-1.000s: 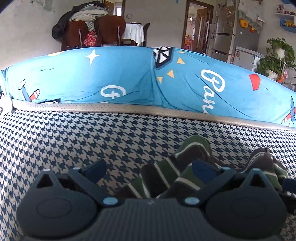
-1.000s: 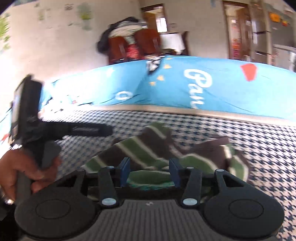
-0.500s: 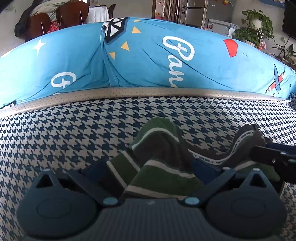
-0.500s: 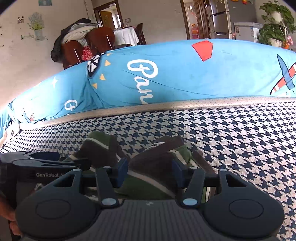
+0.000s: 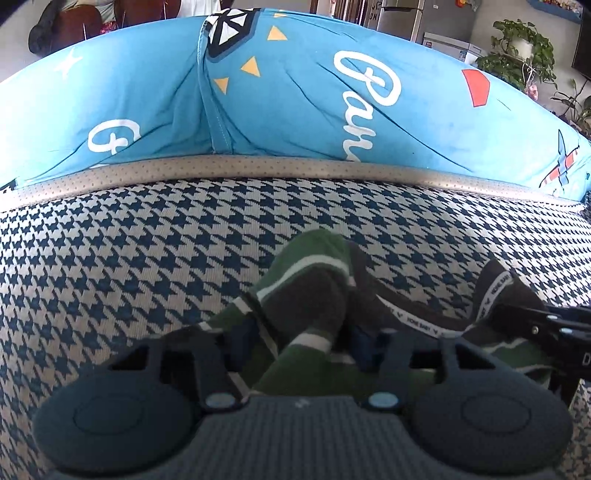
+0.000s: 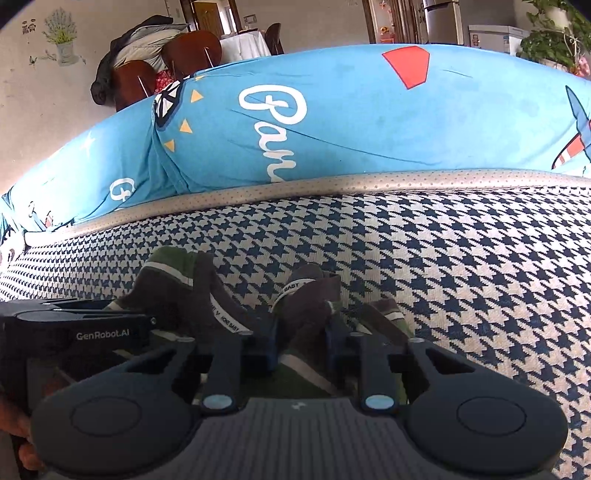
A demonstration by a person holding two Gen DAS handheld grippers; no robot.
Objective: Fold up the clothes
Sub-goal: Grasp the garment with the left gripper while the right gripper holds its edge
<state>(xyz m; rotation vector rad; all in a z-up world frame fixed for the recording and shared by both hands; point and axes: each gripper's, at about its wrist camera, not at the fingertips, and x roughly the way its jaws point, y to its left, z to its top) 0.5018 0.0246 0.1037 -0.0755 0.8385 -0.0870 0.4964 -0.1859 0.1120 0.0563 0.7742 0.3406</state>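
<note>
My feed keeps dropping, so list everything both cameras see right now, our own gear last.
garment: one, green and brown with white stripes, crumpled on the checked cover, near edge.
checked cover: one, navy and cream, spread across the foreground.
blue bedding: one, bright blue with white lettering and coloured shapes, piled behind the cover.
chairs: two, brown, far left by a white-clothed table, dark clothing draped over them.
plants: several, green, far right.
fridge: one, grey, background right.
left claw: closing on a stripy fold of the garment.
right claw: closing on the garment beside it.
hand: one, partly visible at the lower left edge.
</note>
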